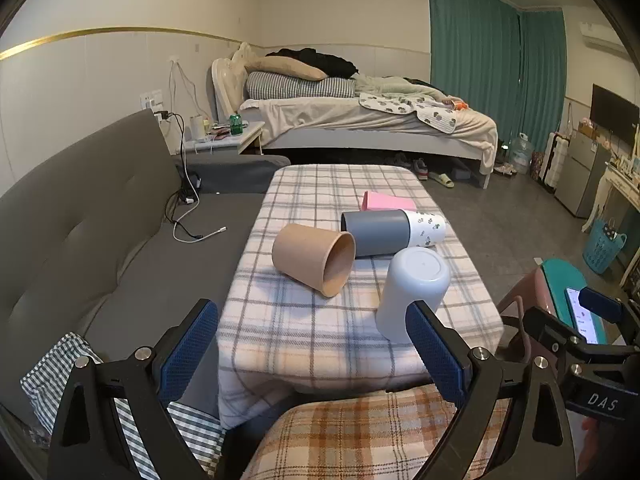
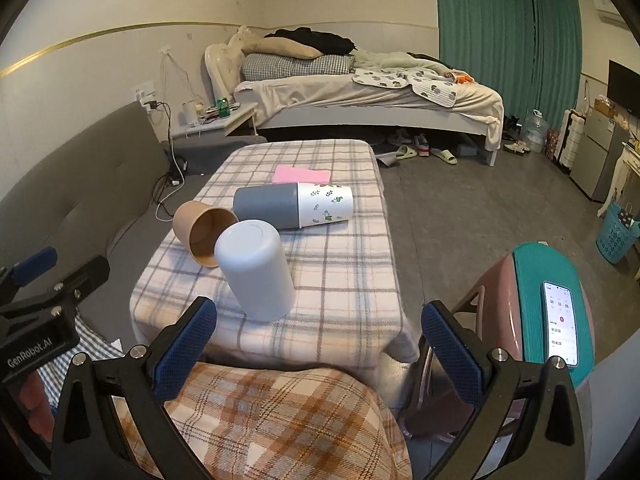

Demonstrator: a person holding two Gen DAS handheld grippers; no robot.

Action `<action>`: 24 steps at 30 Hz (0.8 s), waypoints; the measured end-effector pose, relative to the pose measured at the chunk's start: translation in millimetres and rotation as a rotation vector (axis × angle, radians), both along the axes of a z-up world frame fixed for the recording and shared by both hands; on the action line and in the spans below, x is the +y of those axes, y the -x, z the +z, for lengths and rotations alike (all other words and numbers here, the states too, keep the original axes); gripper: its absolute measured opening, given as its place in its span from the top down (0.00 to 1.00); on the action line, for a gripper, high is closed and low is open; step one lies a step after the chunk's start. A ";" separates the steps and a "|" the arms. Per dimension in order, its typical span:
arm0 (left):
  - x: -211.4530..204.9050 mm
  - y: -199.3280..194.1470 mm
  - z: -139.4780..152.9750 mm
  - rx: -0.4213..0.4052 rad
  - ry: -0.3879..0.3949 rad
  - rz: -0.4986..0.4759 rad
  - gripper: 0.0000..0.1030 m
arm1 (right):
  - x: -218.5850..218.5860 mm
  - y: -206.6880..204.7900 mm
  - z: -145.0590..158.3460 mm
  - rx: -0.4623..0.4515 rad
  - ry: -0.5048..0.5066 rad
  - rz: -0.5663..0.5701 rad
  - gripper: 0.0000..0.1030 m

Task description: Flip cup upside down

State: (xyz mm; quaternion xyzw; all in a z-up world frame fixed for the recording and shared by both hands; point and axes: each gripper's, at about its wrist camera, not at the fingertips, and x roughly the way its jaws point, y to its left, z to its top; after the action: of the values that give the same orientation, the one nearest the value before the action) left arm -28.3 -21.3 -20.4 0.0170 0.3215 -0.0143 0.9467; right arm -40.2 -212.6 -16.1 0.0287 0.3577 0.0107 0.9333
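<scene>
A pale grey-white cup (image 1: 412, 292) (image 2: 256, 268) stands upside down near the front of the plaid-covered table (image 1: 304, 332) (image 2: 340, 292). A tan cup (image 1: 312, 256) (image 2: 204, 232) lies on its side, mouth toward me. A grey cup (image 1: 376, 232) (image 2: 266, 204) lies on its side with a white leaf-print cup (image 1: 426, 229) (image 2: 326, 203) nested against it. My left gripper (image 1: 312, 352) is open and empty, short of the table's front edge. My right gripper (image 2: 318, 350) is open and empty, in front of the table.
A pink pad (image 1: 386, 202) (image 2: 302, 175) lies behind the cups. A grey sofa (image 1: 80, 232) is to the left, with cables (image 1: 188, 216) on it. A chair with a phone (image 2: 560, 320) is to the right. A bed (image 1: 360, 116) is at the back.
</scene>
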 end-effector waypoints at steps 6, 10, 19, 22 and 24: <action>-2.9 0.3 -2.4 0.010 -0.004 -0.005 0.05 | 0.3 1.2 3.6 -0.012 0.005 -0.006 0.00; -2.5 1.2 -4.7 0.016 -0.002 -0.008 0.05 | 0.2 0.9 4.4 -0.012 0.001 -0.005 0.00; -1.9 2.1 -8.1 0.025 0.003 -0.015 0.05 | 0.0 1.7 5.5 -0.011 -0.004 -0.005 0.00; -2.0 2.6 -8.1 0.025 0.003 -0.016 0.05 | 0.5 2.1 6.5 -0.011 -0.004 -0.006 0.00; -1.7 2.4 -7.9 0.023 0.005 -0.017 0.05 | 1.1 2.5 6.7 -0.011 -0.005 -0.007 0.00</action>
State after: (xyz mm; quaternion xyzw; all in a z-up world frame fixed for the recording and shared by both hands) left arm -30.7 -23.0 -28.4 0.0172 0.3320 -0.0232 0.9428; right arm -42.7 -211.5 -9.4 0.0323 0.3524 0.0084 0.9353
